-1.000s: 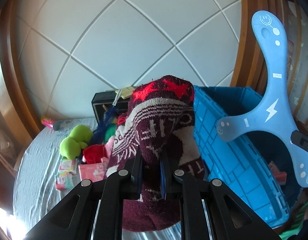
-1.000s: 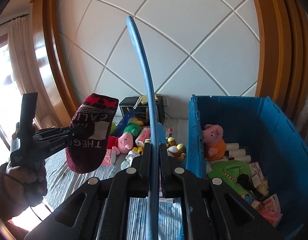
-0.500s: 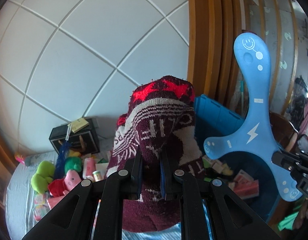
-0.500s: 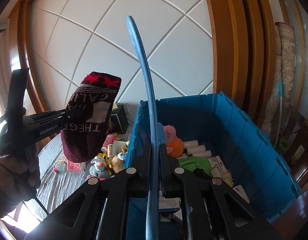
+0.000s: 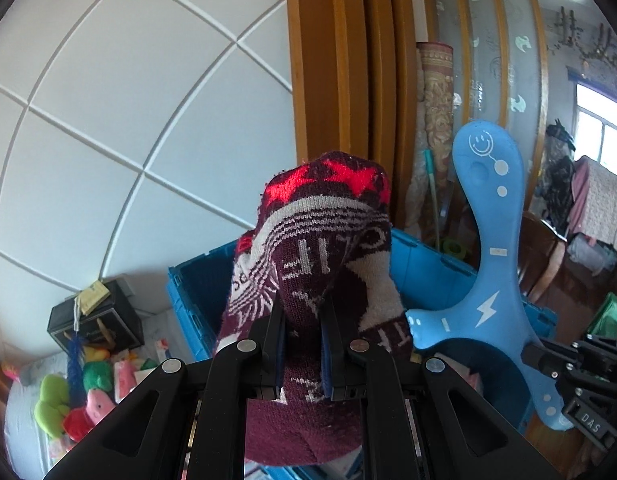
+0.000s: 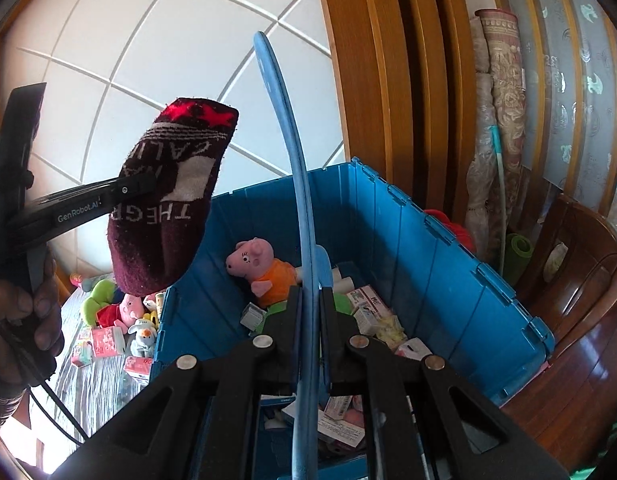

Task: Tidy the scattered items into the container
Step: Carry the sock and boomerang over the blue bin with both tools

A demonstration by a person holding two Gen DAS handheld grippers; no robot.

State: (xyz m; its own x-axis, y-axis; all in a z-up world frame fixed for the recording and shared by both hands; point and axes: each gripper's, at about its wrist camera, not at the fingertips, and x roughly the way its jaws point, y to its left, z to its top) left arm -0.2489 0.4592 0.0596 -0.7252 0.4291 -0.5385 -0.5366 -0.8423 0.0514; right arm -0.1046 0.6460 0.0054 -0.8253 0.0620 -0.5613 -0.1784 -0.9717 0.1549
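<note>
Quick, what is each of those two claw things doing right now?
Left gripper: closed on the maroon knitted sock with red stars.
Right gripper: closed on the blue three-armed foam boomerang.

"GenRobot.AI" in white on the black arm of the left gripper (image 6: 148, 184). Maroon knit sock (image 6: 168, 200) shows upside-down white "THEG" and "CAL". "DAS" on the right gripper (image 5: 532, 354).

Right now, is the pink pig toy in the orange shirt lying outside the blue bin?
No, the pink pig toy lies inside the blue bin, against its back wall, among small boxes.
</note>
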